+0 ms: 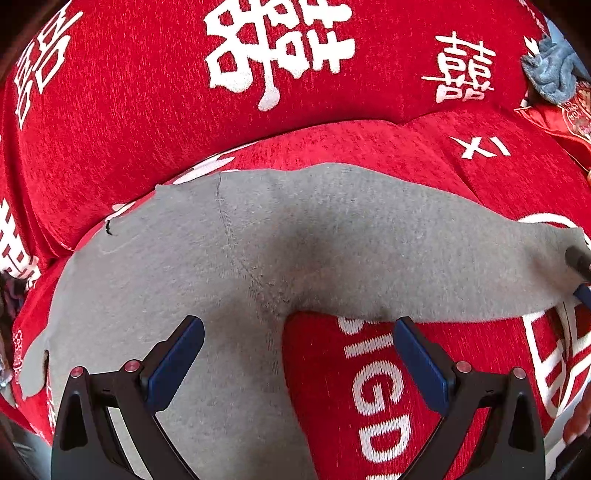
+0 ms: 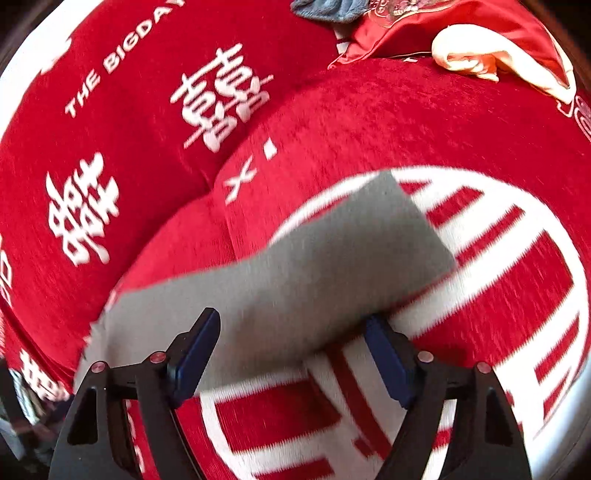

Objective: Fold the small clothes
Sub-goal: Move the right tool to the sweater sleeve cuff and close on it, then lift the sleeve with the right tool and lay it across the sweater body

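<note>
A small pair of grey trousers (image 1: 332, 229) lies spread flat on a red cover with white characters (image 1: 147, 110). One leg runs to the right, the other toward the bottom of the left wrist view. My left gripper (image 1: 299, 323) hangs open over the crotch, its left finger above the near leg and its right finger above bare red cover. In the right wrist view the end of the grey leg (image 2: 332, 258) lies between the open jaws of my right gripper (image 2: 292, 317), and the pads do not press on it. A dark finger of that gripper (image 1: 578, 260) shows at the leg's end.
A blue-grey cloth (image 1: 554, 70) lies bunched at the back right beside a red satin piece (image 2: 443, 29) with a cream cloth (image 2: 472, 55) on it. The red cover (image 2: 369, 118) rises into a backrest behind the trousers.
</note>
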The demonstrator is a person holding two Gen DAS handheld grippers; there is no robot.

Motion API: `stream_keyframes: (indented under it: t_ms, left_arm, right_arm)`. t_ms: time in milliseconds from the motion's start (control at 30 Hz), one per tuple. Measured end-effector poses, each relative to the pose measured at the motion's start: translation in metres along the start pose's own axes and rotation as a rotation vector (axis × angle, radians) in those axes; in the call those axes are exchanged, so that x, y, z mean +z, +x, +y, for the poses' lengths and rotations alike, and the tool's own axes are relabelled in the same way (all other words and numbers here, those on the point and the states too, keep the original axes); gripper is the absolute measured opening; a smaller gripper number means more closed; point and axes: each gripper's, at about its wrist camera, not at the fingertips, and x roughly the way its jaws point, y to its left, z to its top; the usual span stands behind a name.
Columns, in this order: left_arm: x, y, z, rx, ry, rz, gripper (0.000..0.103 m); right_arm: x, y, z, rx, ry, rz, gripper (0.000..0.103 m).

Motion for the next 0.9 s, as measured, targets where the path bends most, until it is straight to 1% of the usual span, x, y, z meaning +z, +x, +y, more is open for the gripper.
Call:
stream_keyframes:
  t_ms: [67,100,167,200,233,267,300,367,433,467,533,600,667,733,800,900]
  left_arm:
    - [0.002,0.003,0.002,-0.002,-0.011,0.004,0.102]
    - [0.004,0.005,0.004,-0.003,-0.017,0.006,0.102]
    - [0.007,0.008,0.007,-0.005,-0.027,0.006,0.102]
    - [0.009,0.009,0.009,-0.006,-0.033,0.006,0.102]
    - [0.011,0.011,0.01,-0.005,-0.037,0.005,0.102]
    - [0.014,0.012,0.013,-0.002,-0.043,0.003,0.102]
    - [0.018,0.014,0.018,0.006,-0.052,-0.002,0.102]
    - [0.026,0.02,0.026,0.019,-0.078,-0.005,0.102]
    - [0.035,0.03,0.034,0.031,-0.106,0.011,0.102]
    - [0.039,0.037,0.036,0.036,-0.119,0.025,0.102]
    - [0.043,0.05,0.038,0.038,-0.128,0.053,0.102]
    - [0.041,0.065,0.032,0.032,-0.106,0.1,0.103]
    - [0.039,0.062,0.032,0.03,-0.102,0.07,0.102]
    - [0.037,0.058,0.034,0.013,-0.091,0.08,0.102]
    - [0.032,0.048,0.045,-0.01,-0.113,0.062,0.102]
    - [0.021,0.037,0.066,-0.024,-0.15,0.044,0.102]
  right_arm:
    - [0.008,0.003,-0.005,0.03,0.021,-0.022,0.08]
    - [0.012,0.004,-0.008,0.043,0.028,-0.037,0.076]
    - [0.02,0.008,-0.01,0.041,0.024,-0.052,0.063]
    - [0.023,0.01,-0.011,0.037,0.013,-0.053,0.047]
    - [0.027,0.016,-0.013,0.035,-0.002,-0.037,0.026]
    - [0.03,0.019,-0.015,0.03,-0.006,-0.022,0.013]
    - [0.031,0.022,-0.019,0.024,-0.005,-0.009,0.007]
    - [0.031,0.016,-0.026,0.053,0.008,-0.028,0.007]
    - [0.027,-0.002,-0.022,0.062,-0.016,-0.105,0.007]
    - [0.025,-0.009,-0.02,0.065,-0.024,-0.127,0.007]
    - [0.019,-0.023,-0.011,0.041,-0.063,-0.174,0.007]
    - [0.016,-0.031,-0.005,0.023,-0.088,-0.202,0.007]
    - [0.014,-0.035,-0.001,0.006,-0.108,-0.211,0.007]
    - [0.016,-0.038,0.003,-0.001,-0.116,-0.206,0.007]
    - [0.017,-0.044,0.007,0.004,-0.122,-0.208,0.007]
    - [0.018,-0.056,0.025,0.015,-0.156,-0.228,0.007]
